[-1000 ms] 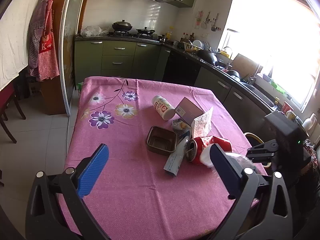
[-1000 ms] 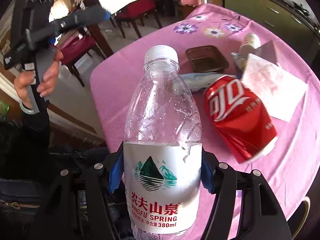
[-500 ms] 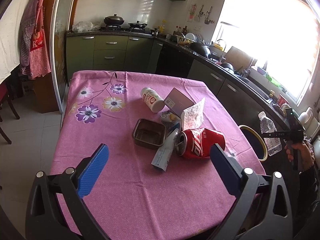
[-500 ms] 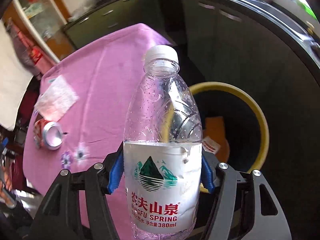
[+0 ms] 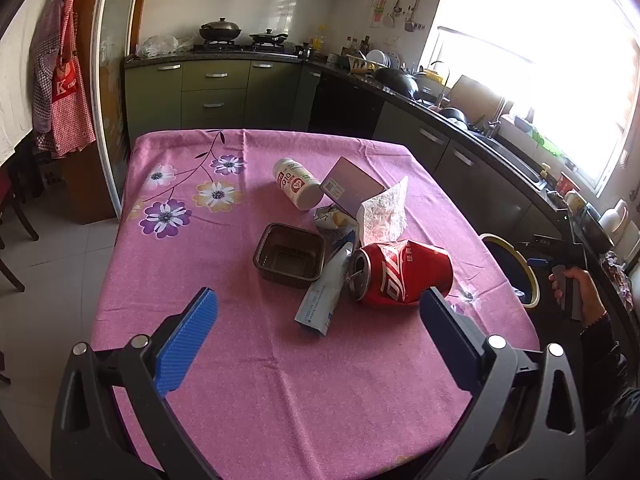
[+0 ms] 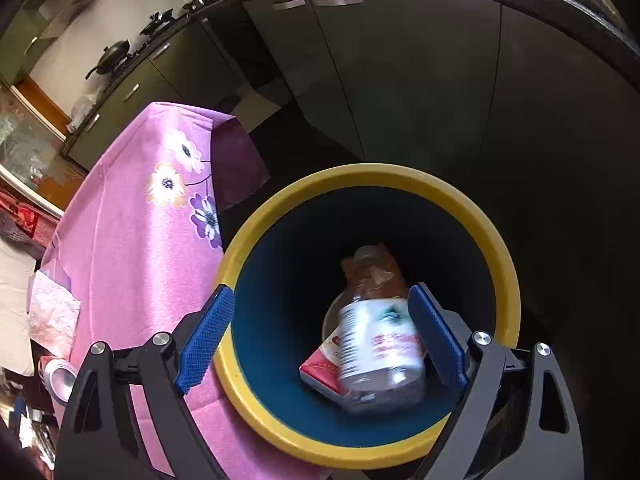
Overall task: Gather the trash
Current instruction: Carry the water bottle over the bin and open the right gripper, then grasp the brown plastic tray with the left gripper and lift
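The left hand-held gripper (image 5: 316,344) hangs over the near part of the bench (image 5: 248,360), its blue pads spread wide with nothing between them. Beyond its fingertips a crushed red can (image 5: 400,276) lies on its side on the pink flowered cloth, its open end touching a flat white and blue wrapper (image 5: 324,292). Just left of that sits a dark brown plastic tray (image 5: 290,258), upright and hollow. Behind the can a crumpled white paper (image 5: 384,212) stands up against a grey box (image 5: 352,188), and a white jar (image 5: 298,188) lies on its side beside the box.

At the bench's right edge, the right hand-held gripper (image 6: 320,336) points down into a bin (image 6: 504,264) with a yellow rim and dark blue inside, which stands on the floor just beside the hanging cloth. Its jaws are opening, and the pads are clear of the plastic bottle (image 6: 380,344), which shows blurred inside the bin, its cap end pointing away. Whether the bottle rests on the bottom I cannot tell. Under it lies a red and white packet (image 6: 320,368). Seen from the left camera, a hand (image 5: 576,288) grips that gripper's handle above the bin. Dark cabinets (image 6: 400,80) stand behind.
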A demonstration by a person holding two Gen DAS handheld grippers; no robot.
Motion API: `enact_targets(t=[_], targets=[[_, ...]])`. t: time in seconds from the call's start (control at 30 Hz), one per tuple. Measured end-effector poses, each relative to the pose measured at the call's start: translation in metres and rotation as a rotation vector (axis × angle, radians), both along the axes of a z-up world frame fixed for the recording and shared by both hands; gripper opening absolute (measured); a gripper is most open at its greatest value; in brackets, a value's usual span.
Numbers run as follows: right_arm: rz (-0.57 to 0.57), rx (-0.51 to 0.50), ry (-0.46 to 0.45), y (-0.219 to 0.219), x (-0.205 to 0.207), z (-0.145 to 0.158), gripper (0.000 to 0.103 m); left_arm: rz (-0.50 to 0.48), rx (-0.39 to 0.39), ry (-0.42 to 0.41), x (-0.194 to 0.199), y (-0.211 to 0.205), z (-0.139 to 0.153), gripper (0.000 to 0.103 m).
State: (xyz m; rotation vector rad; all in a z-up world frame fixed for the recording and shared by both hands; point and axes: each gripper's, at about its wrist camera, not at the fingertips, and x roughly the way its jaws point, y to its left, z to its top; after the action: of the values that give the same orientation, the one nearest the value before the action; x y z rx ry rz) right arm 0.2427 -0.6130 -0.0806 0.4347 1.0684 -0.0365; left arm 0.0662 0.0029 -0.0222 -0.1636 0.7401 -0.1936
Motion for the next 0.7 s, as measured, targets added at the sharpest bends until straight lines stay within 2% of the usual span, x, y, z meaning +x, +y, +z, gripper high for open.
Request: enact_targets(t=[0.2,0.4,0.57,0.7], targets=[[0.069,0.020,-0.095,0.033,-0.038,0.024,0.088,0.004,0.018,0.045,0.023,0.002,-0.013,0.096],[0.140,0.094,-0.197,0.065,-0.075,0.047,0.088,0.012,0.051,0.090,0.064,0.012,-0.028,0.096],[0.186,0.098,-0.218,0.093,-0.086,0.051,0.089,-0.031,0.054,0.147,0.097,0.012,-0.037,0.096],[0.214,0.090,-0.213,0.109,-0.091,0.050,0.089,-0.064,0.106,0.189,0.123,-0.004,-0.043,0.096]])
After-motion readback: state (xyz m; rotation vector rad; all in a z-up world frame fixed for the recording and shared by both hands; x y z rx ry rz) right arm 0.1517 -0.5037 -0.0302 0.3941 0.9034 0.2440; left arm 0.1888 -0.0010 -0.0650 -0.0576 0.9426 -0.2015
